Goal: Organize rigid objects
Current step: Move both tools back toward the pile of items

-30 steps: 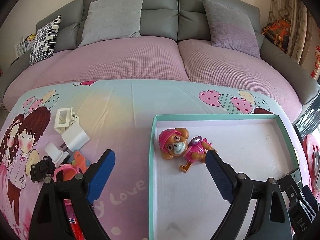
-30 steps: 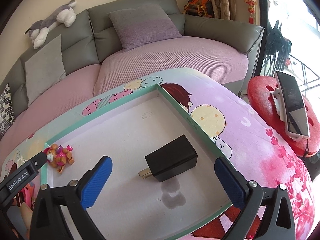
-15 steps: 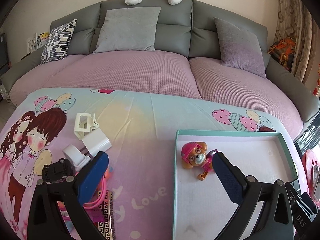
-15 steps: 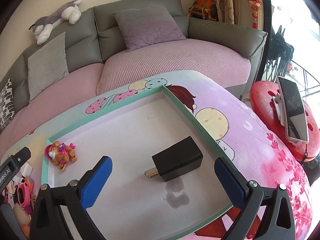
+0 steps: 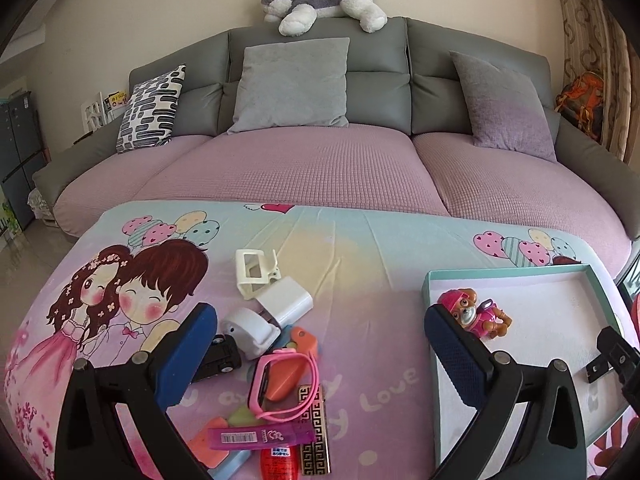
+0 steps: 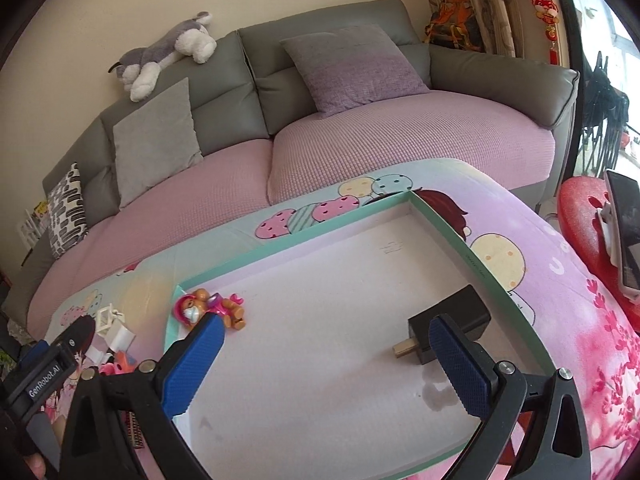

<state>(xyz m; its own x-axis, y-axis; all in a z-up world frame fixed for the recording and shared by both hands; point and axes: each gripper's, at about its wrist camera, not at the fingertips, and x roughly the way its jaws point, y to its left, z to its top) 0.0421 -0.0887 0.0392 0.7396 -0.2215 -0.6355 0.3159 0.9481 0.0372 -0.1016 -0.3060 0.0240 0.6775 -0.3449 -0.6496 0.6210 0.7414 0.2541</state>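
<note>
Tablecloth (image 5: pixel 360 264) clutter under left hand-held gripper (image 5: pixel 316 332)

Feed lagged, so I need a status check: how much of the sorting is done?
Done: the pup figure and black charger lie in the teal box. In hand: nothing; left gripper and right gripper are open. Left: the pile on the cloth.

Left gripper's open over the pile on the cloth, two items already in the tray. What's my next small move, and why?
Probably ease the left gripper down onto the white charger and close. Its jaws stand open and empty, the charger lies on the cloth at the pile's far edge, and the tray holds only the pup toy and black adapter.
</note>
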